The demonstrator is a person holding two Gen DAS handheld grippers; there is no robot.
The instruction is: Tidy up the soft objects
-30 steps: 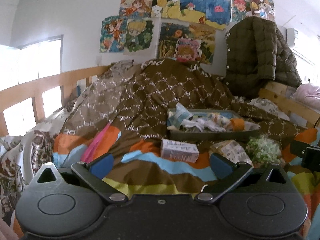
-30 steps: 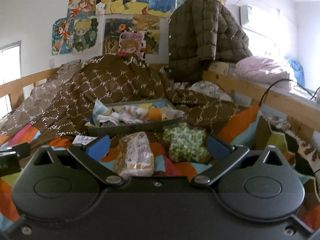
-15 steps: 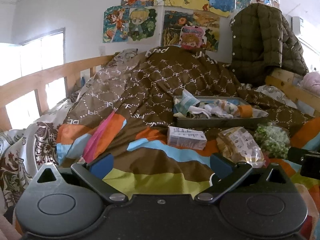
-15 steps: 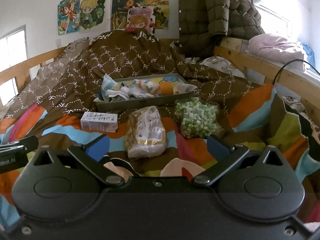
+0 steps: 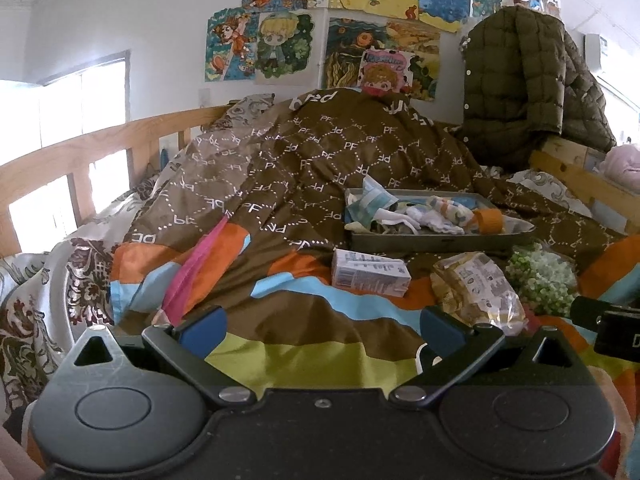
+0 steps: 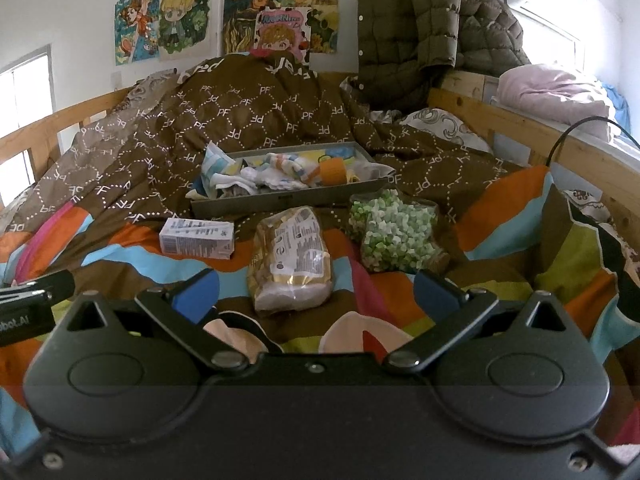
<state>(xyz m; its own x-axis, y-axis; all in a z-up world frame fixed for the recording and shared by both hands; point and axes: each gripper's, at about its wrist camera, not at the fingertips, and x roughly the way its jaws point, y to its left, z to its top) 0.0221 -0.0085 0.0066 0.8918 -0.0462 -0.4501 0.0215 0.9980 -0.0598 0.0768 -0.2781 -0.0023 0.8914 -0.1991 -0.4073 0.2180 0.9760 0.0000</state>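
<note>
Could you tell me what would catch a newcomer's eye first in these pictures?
Probably the grey tray heaped with small cloths, resting on the brown quilt mid-bed. In front of it, on the striped blanket, lie a small carton, a bagged loaf and a bag of green-and-white pieces. Colourful drawings cover the wall behind.

Each black gripper (image 5: 320,330) (image 6: 316,292) is fitted with blue fingertip pads (image 5: 202,330). Silver pivot screws (image 6: 226,358) and round black discs (image 6: 106,372) are seen.
</note>
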